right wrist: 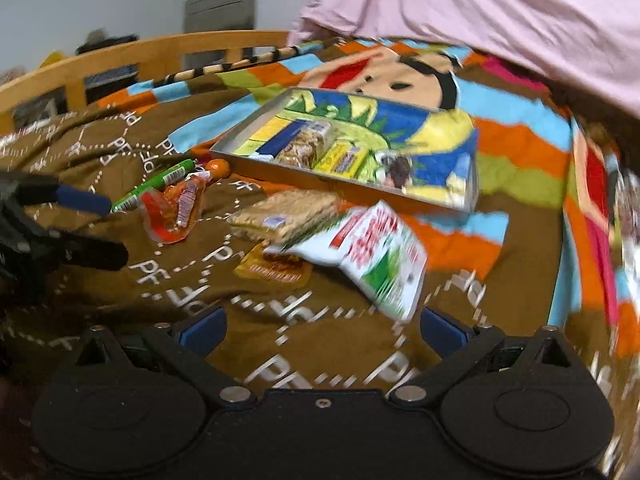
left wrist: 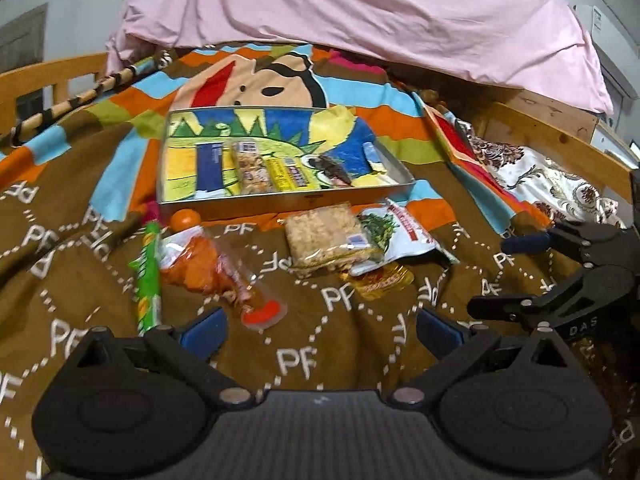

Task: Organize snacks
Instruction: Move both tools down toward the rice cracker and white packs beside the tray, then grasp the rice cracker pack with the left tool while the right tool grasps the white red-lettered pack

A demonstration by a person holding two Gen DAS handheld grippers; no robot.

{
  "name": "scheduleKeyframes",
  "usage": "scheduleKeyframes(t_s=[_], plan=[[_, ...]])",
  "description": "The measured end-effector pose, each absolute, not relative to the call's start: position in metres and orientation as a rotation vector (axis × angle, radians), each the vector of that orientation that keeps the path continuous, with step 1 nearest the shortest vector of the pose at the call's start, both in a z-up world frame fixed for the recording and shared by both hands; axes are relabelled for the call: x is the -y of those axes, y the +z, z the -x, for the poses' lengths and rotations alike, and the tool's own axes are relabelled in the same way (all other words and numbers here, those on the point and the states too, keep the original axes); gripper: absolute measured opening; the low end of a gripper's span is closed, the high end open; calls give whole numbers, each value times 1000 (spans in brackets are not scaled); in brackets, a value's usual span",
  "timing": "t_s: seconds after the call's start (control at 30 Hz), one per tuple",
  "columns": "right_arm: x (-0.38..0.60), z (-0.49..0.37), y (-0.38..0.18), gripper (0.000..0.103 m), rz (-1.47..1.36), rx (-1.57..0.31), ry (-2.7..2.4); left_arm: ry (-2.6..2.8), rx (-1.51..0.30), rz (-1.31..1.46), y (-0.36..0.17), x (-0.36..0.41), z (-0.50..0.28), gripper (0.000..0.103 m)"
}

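Brown blanket (left wrist: 312,352) printed with "PF" carries the loose snacks: left to right, a green stick pack (left wrist: 147,276), an orange packet (left wrist: 208,264), a cracker block (left wrist: 328,240) and a white-green pouch (left wrist: 394,236). Behind them lies the metal tray (left wrist: 304,200) with bars inside. Left gripper (left wrist: 318,330) and right gripper (right wrist: 320,330) both stand apart, empty, nothing between them and the snacks.

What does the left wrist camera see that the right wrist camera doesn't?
Only the left wrist view shows the right gripper, open, and a floral cloth by the bed rail. Only the right wrist view shows the left gripper, open, and a grey door. Both show the tray holding snack bars, the cracker pack, the green tube and the white pouch on the blanket.
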State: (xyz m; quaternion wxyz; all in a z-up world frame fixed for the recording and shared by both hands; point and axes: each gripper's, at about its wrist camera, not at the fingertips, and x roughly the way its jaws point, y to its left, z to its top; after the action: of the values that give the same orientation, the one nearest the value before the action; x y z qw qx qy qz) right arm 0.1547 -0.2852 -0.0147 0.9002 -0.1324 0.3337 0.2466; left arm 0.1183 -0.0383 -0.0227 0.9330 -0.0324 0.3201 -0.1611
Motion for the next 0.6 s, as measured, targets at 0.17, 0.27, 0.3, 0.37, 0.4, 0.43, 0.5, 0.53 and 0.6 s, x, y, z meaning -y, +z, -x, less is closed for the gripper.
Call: scheduleKeyframes(t_s=[0.17, 0.27, 0.3, 0.37, 0.4, 0.43, 0.5, 0.53, 0.6], plan=[[287, -189, -9, 102, 383, -640, 626, -395, -663, 75, -16, 43, -152, 103], [283, -212, -7, 102, 415, -642, 707, -428, -688, 82, -15, 47, -177, 103], [281, -220, -8, 102, 426, -646, 731, -438, -696, 81, -15, 48, -186, 103], [277, -234, -10, 102, 459, -654, 773, -459, -718, 78, -17, 52, -203, 103], [275, -239, -12, 102, 475, -654, 789, -470, -734, 78, -19, 54, -212, 103], [273, -245, -15, 102, 495, -654, 808, -479, -749, 80, -21, 55, -221, 103], [271, -255, -19, 102, 526, -662, 852, -489, -781, 88, -26, 58, -237, 103], [270, -260, -21, 102, 540, -674, 883, -490, -797, 94, -29, 59, -244, 103], [270, -272, -24, 102, 538, -703, 935, -488, -829, 112, -35, 61, -258, 103]])
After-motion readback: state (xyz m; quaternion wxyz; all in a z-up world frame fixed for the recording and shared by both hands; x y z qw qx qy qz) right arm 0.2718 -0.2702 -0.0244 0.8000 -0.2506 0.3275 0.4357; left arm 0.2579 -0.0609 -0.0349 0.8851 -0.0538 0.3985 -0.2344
